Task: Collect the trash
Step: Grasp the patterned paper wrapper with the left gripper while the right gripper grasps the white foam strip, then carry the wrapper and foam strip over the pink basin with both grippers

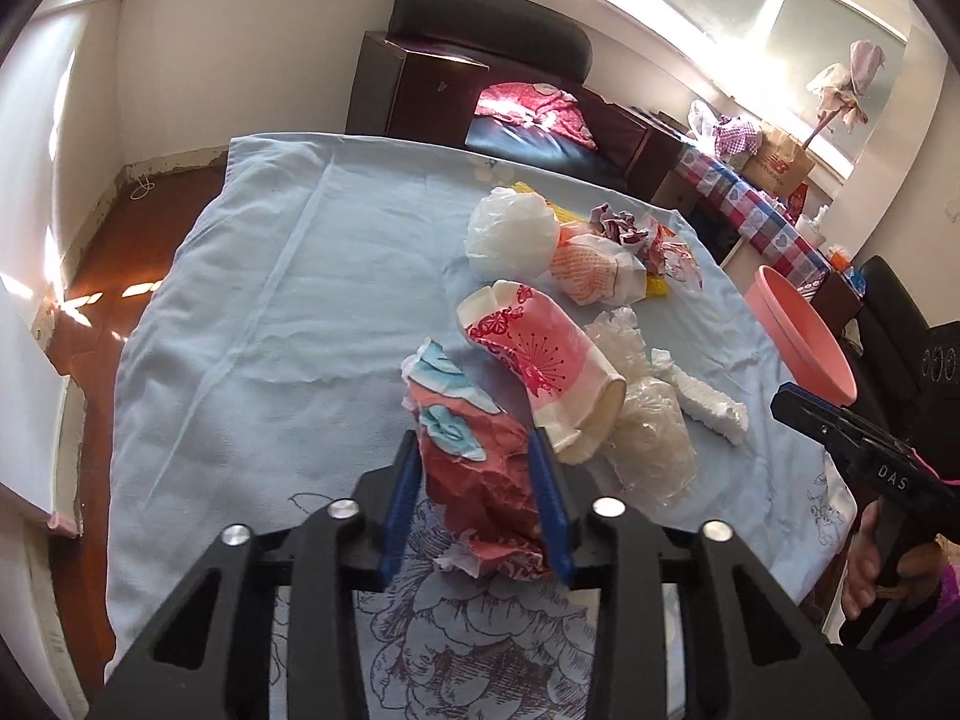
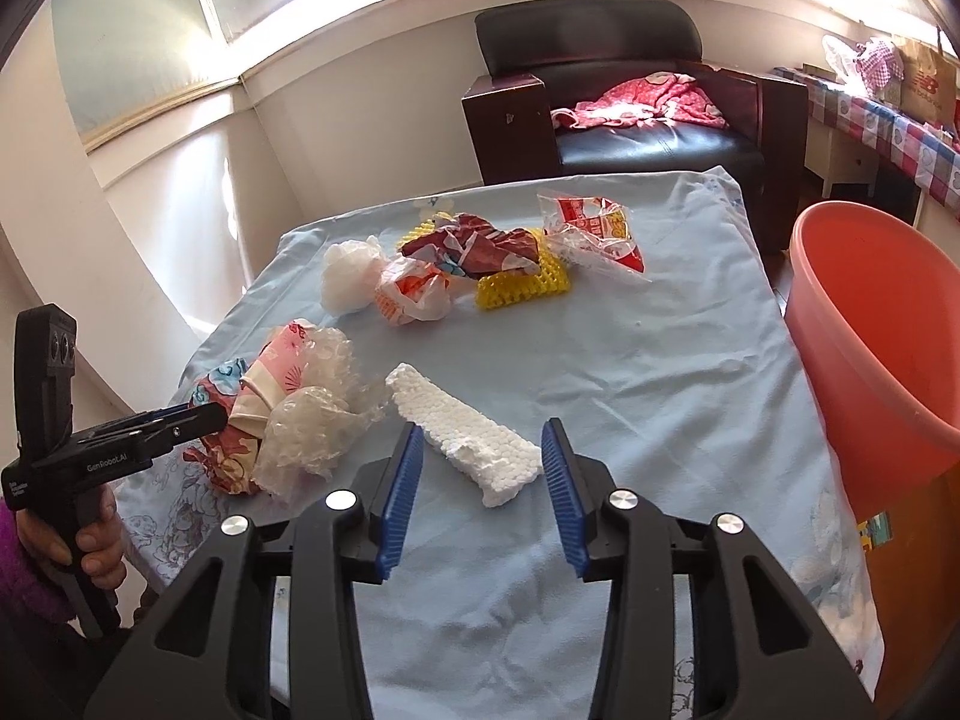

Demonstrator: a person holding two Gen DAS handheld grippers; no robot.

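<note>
My left claw [image 1: 480,498] is clenched on a crumpled wad of red paper with pale blue patches [image 1: 474,468], its blue ribbed pads pressing the wad from both sides; the wad sits low over the blue cloth-covered table [image 1: 270,312] near its front edge. From the right wrist view I see the same left claw [image 2: 198,417] nosing into that wad [image 2: 225,456] at the table's left edge. My right claw [image 2: 480,480] is released, its pads spread wide with nothing between them, and it hovers over the front of the table with a white foam strip [image 2: 462,438] lying just ahead between the pad tips; I cannot tell whether either pad touches it. Just beside the held wad lies a tipped paper cup with a pink and red print [image 1: 540,372], its rim dented, and against it sit crinkled clear plastic wraps [image 1: 651,444]. Toward the far edge a second cluster is bunched together: a balled white plastic bag [image 2: 351,276], an orange-and-white wrapper [image 2: 411,294], a dark red crumpled paper [image 2: 474,249] lying on a yellow knobbly mat [image 2: 522,288], and a clear red-printed snack wrapper [image 2: 591,234] touching the mat's right end. An orange-pink plastic bucket [image 2: 870,324] stands off the table's right edge, smooth-walled, its mouth open upward. Beyond the far edge stands a dark leather armchair [image 2: 630,138] with a pink cloth [image 2: 648,96] heaped on its seat.
</note>
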